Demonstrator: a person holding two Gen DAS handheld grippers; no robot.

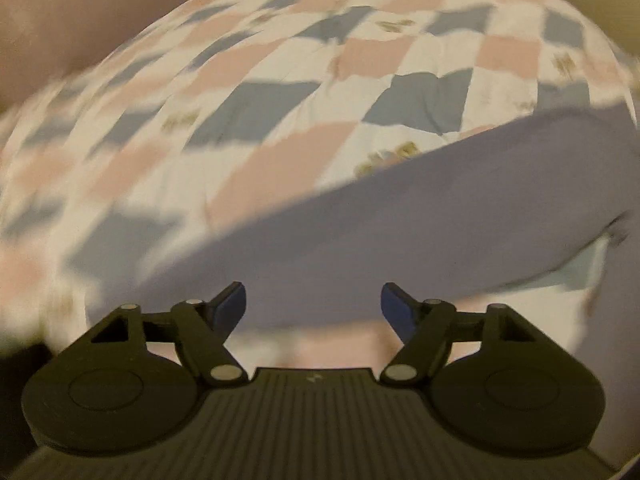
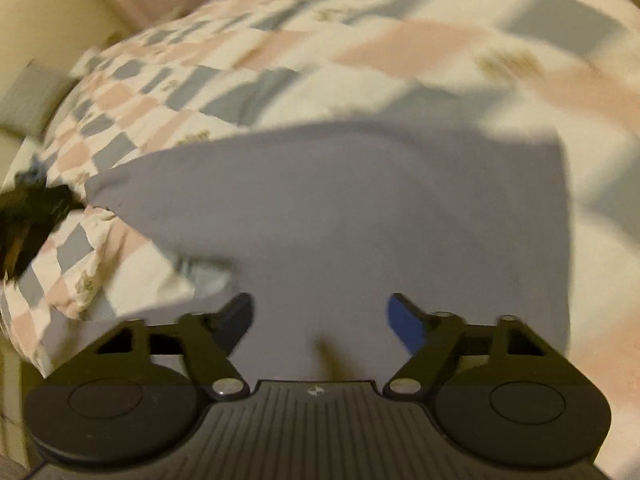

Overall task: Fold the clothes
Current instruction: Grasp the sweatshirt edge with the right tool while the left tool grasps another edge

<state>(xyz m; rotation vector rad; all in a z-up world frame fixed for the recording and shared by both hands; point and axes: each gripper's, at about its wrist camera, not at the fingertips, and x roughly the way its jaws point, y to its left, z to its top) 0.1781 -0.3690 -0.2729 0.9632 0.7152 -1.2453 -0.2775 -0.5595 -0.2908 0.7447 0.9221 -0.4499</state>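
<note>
A plain lavender-grey garment [image 1: 360, 232] lies spread on a checked bedspread [image 1: 248, 92] of pink, grey-blue and white squares. In the left wrist view my left gripper [image 1: 313, 300] hovers open over the garment's near edge, nothing between its blue-padded fingers. In the right wrist view the same garment [image 2: 340, 200] fills the middle, and my right gripper [image 2: 321, 312] is open just above it, fingers wide apart. A pale mint patch [image 2: 208, 272] shows at the garment's left edge. At the far left a dark blurred shape, likely the other gripper [image 2: 28, 208], sits by the garment's corner. Both views are motion-blurred.
The bedspread [image 2: 400, 48] covers the bed all around the garment. A cream wall or bed edge [image 2: 48, 12] and a grey object [image 2: 28, 100] stand at the upper left of the right wrist view. The bed's edge drops off at lower left [image 2: 16, 360].
</note>
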